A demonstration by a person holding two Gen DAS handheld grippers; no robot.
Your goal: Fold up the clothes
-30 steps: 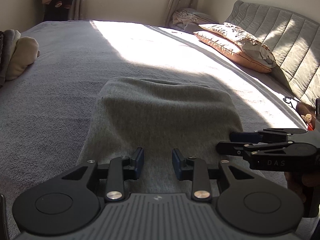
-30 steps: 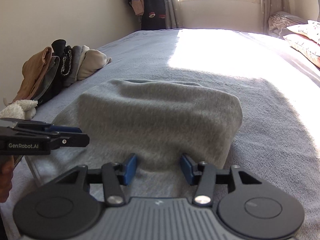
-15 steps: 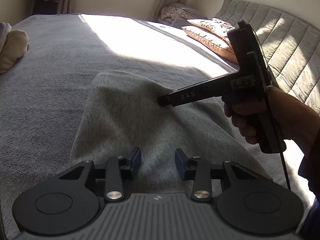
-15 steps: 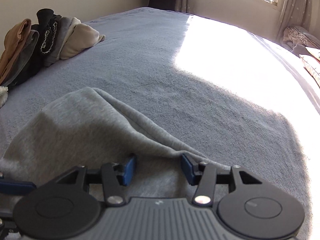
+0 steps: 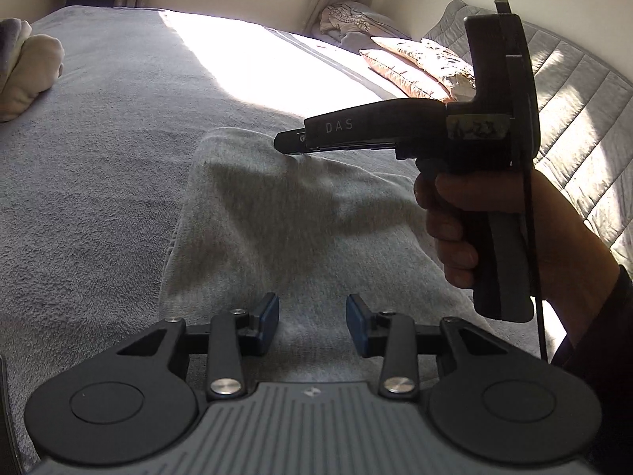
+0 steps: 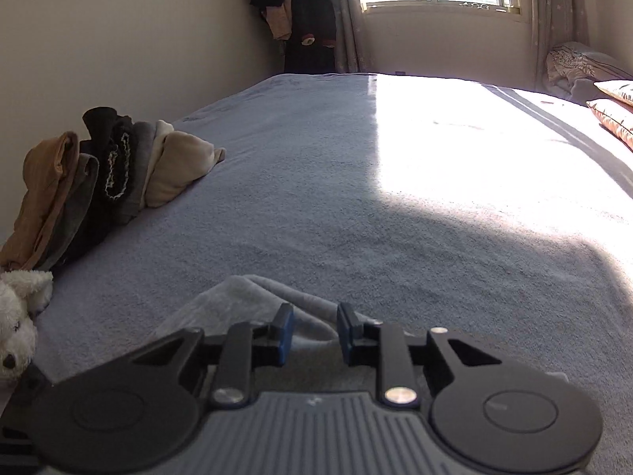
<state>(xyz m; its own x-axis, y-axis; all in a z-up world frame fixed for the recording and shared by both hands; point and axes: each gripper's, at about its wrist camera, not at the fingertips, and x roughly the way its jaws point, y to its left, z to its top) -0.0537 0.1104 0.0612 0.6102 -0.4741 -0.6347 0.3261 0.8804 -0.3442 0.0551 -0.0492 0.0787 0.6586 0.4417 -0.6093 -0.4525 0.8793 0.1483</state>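
Right tongs [image 6: 312,332] astride garment [image 6: 253,297] fold

A grey knit garment [image 5: 285,237] lies folded on the bed; its far right corner is lifted into a soft ridge. The left edge lies straight and flat.

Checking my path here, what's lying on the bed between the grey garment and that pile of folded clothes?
Nothing: the right wrist view shows only bare blanket between the grey garment and the folded clothes.

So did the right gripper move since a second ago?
Yes. The right gripper has swung up from the near edge of the grey garment to its far edge, toward the sunlit bedspread.
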